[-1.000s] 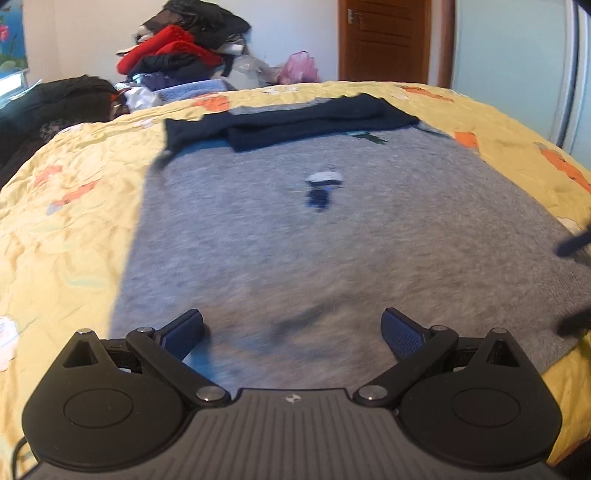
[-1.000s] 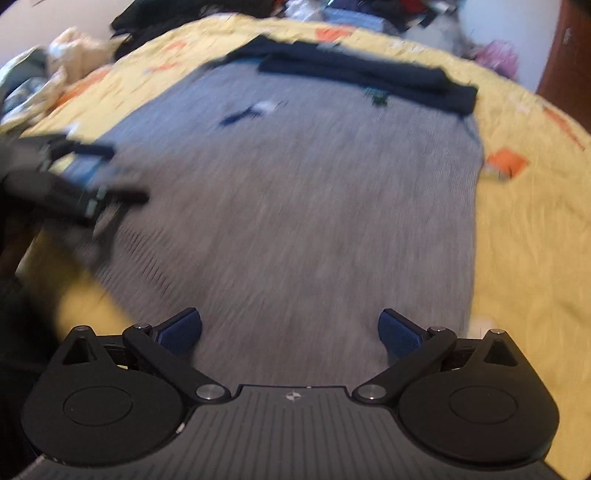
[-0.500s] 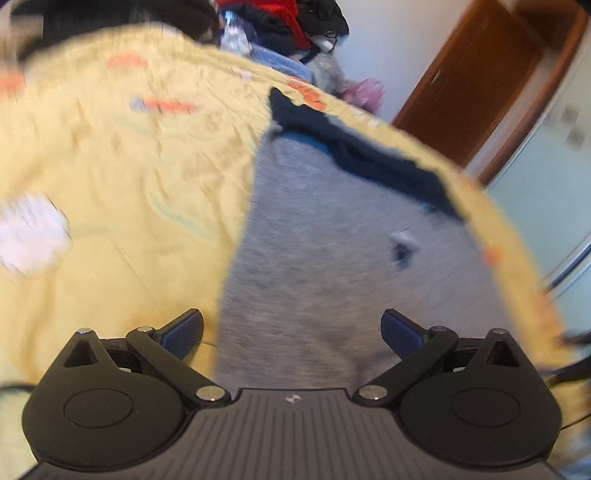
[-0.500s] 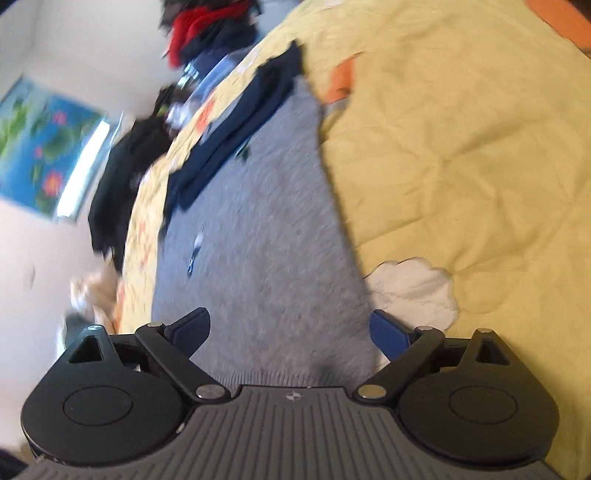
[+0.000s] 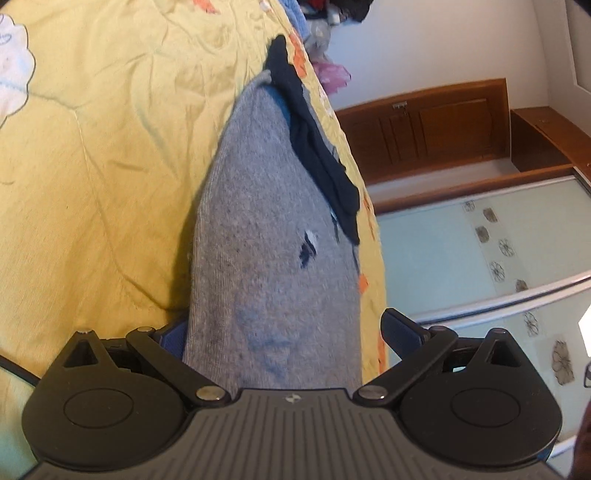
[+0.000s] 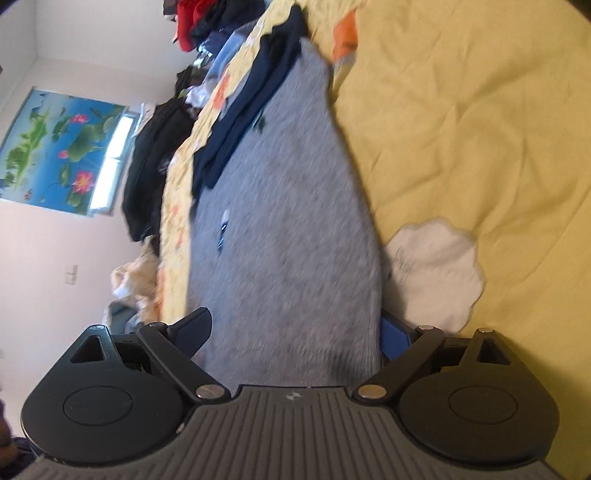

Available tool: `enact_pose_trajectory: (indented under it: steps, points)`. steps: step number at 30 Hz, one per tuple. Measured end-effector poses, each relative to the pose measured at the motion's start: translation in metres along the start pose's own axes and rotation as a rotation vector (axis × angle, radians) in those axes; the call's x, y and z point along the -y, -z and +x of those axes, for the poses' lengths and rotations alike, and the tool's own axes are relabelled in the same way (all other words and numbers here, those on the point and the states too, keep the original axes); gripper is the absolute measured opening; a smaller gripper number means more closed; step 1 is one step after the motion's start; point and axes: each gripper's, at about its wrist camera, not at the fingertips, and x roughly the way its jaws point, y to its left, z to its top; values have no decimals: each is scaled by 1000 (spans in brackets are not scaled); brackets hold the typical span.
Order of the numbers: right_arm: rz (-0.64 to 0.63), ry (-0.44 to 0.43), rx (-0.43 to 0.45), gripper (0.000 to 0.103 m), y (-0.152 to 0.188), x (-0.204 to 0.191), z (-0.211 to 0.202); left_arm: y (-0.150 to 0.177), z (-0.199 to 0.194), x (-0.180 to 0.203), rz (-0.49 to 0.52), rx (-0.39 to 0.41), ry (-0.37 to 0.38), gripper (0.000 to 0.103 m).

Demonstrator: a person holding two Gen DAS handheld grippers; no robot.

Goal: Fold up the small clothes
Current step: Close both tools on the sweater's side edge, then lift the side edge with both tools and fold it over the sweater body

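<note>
A grey knitted sweater (image 5: 266,229) lies flat on a yellow bedspread (image 5: 92,147), with its dark navy part (image 5: 317,155) bunched across the far end. My left gripper (image 5: 284,332) is rolled on its side and open at the sweater's near left corner. The cloth lies between its jaws and covers part of one blue pad. In the right wrist view the same sweater (image 6: 280,206) fills the middle. My right gripper (image 6: 295,332) is also rolled and stands open at the near right corner, one pad tucked under the sweater's edge. Neither gripper pinches the cloth.
A heap of red and dark clothes (image 6: 207,22) sits beyond the bed's far end, and black garments (image 6: 155,155) hang off its side. A wooden door (image 5: 436,122) and a glass sliding panel (image 5: 480,251) stand past the bed. A white flower patch (image 6: 436,273) marks the bedspread.
Both grippers have moved apart from over the sweater's hem to its two near corners and rolled about a quarter turn. The cloth's edges now lie between their jaws.
</note>
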Motion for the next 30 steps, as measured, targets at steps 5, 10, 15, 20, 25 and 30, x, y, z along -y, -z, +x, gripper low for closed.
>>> enact_pose_trajectory:
  steps: [5, 10, 15, 20, 25, 30]
  points:
    - [-22, -25, -39, 93, 7, -4, 3, 7, 6, 8, 91, -100, -47, 97]
    - [-21, -21, -25, 79, 7, 0, 2, 15, 10, 6, 126, -154, -126, 54]
    - [-33, -43, -39, 78, 11, 3, 1, 22, 5, -6, 75, -206, -47, 54]
    - [-39, -56, -51, 74, 12, 4, 3, 29, 4, -10, 74, -190, -60, 34]
    - [-30, -11, -63, 45, 13, 8, 8, 27, 7, -13, 82, -209, -135, 10]
    - [-65, 19, -73, 16, 21, 9, 14, 27, 7, 3, 165, -201, -154, 6]
